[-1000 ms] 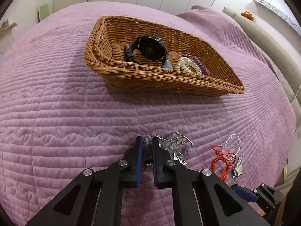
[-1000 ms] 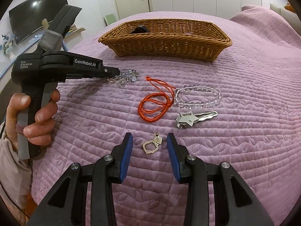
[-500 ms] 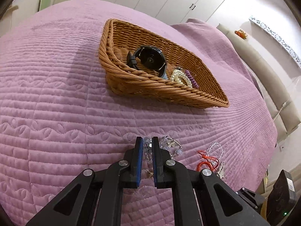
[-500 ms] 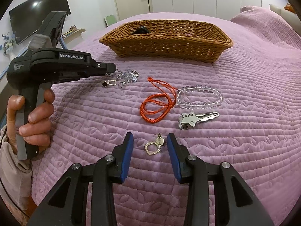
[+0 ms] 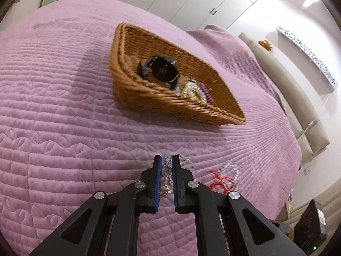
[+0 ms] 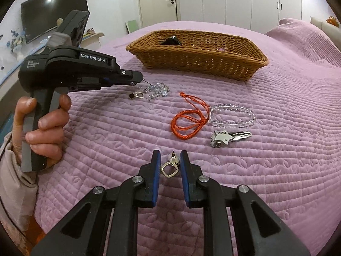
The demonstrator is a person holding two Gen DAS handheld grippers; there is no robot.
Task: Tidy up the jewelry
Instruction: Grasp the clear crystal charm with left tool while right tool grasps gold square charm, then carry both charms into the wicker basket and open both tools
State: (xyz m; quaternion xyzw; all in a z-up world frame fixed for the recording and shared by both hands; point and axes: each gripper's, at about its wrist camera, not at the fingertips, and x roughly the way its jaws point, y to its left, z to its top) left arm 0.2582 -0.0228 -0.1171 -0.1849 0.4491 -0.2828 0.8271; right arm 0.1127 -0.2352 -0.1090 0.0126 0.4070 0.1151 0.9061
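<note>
Right claw [image 6: 168, 166] low over the purple bedspread [image 6: 277, 170], fingers apart, flanking but not gripping a small square-framed earring [image 6: 169, 169] lying on the quilt. Just beyond, a star-tagged key [image 6: 228, 137], an orange cord [image 6: 188, 119] and a clear bead bracelet [image 6: 233, 116], grouped close together. Further left, left claw [image 5: 167, 166] clamped on a crystal bracelet [image 6: 156, 89], beads and charms dangling from the tips, raised above the bed. Held by a bare hand [image 6: 42, 123] on the grip. Farther back, a wicker basket [image 6: 198, 60] on the bedspread, already containing a black watch [image 5: 159, 70], a pearl bracelet [image 5: 190, 90] and a purple band [image 5: 205, 92]. At the far wall, white wardrobes [image 6: 234, 0].
</note>
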